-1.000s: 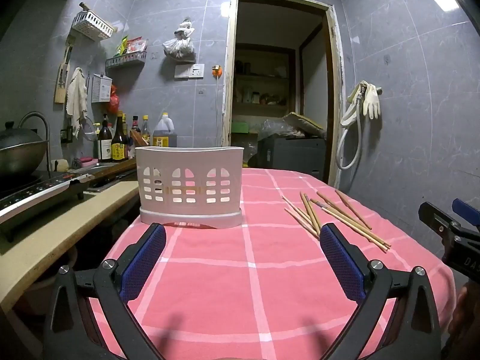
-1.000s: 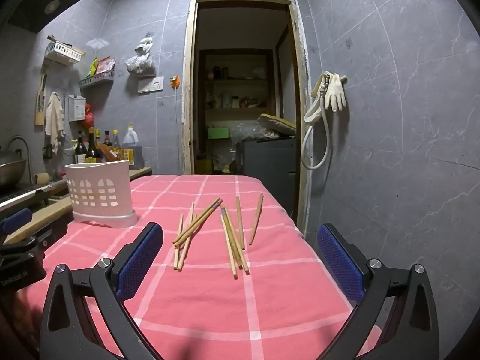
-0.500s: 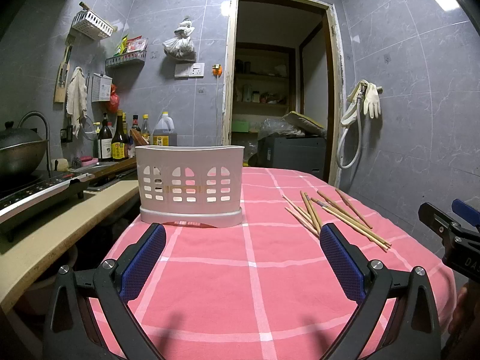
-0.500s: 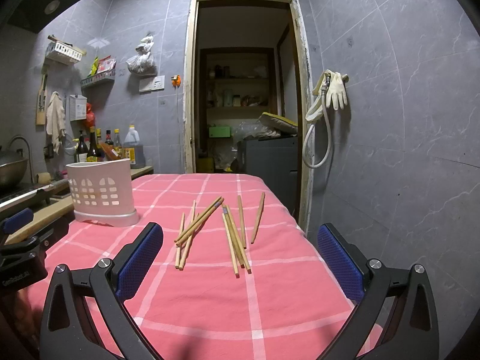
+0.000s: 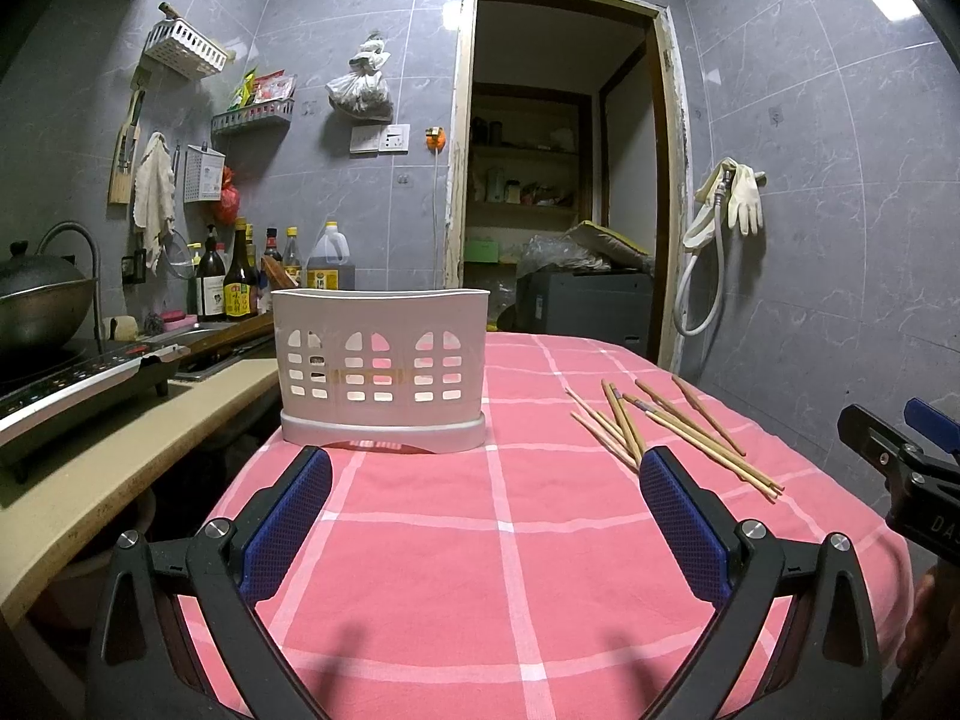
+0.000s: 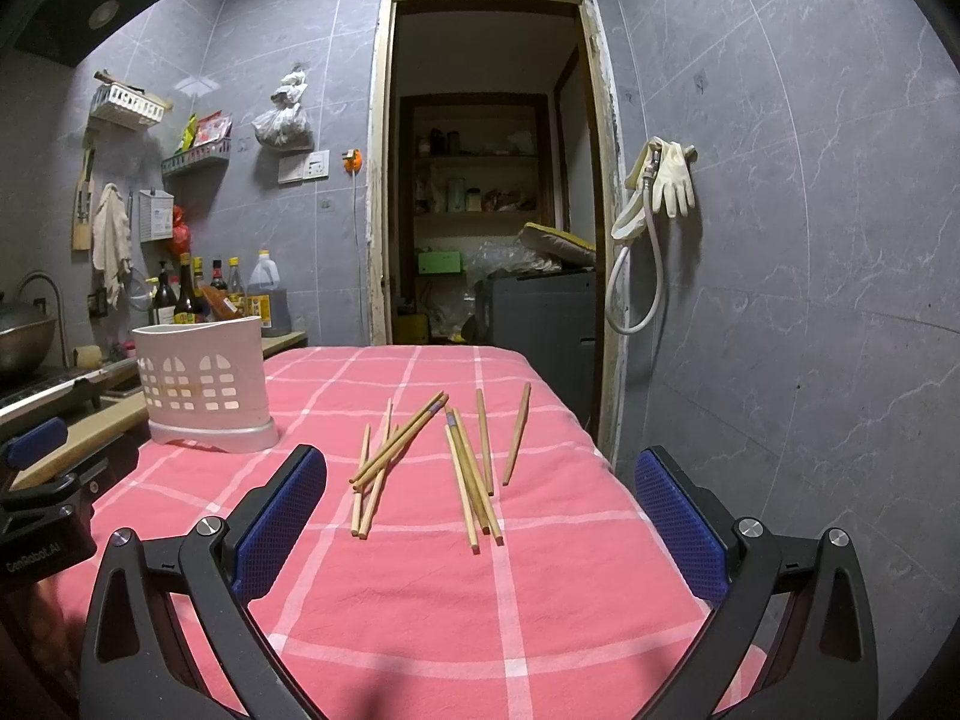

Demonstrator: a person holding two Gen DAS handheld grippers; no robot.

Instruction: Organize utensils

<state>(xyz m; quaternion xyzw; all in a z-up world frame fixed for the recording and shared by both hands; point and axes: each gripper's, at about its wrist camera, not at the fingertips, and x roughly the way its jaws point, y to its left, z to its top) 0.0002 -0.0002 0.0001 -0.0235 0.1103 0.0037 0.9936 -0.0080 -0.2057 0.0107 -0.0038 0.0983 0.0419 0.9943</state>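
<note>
Chopsticks [image 6: 432,456] lie loose in a crossed heap on the pink checked tablecloth [image 6: 540,600], right of the white slotted holder [image 5: 381,369] that stands near the table's far left edge, well apart from them. I judge nothing is sorted yet, so the first pick comes next, and that is where I expect trouble: the sticks overlap, so closing on one could drag or flick its neighbours, and the outermost ones sit near the cloth's right edge, where a nudge might roll them off. They are thin and flat against soft fabric, so my fingers may pinch cloth instead, or bring a stick up askew and miss the holder's mouth. My right gripper [image 6: 480,528] hangs low over the near part of the table, pointing straight at the heap, jaws spread wide and empty. My left gripper [image 5: 485,516] is level too, aimed at the holder, equally wide apart with nothing between its pads. Neither touches anything.
</note>
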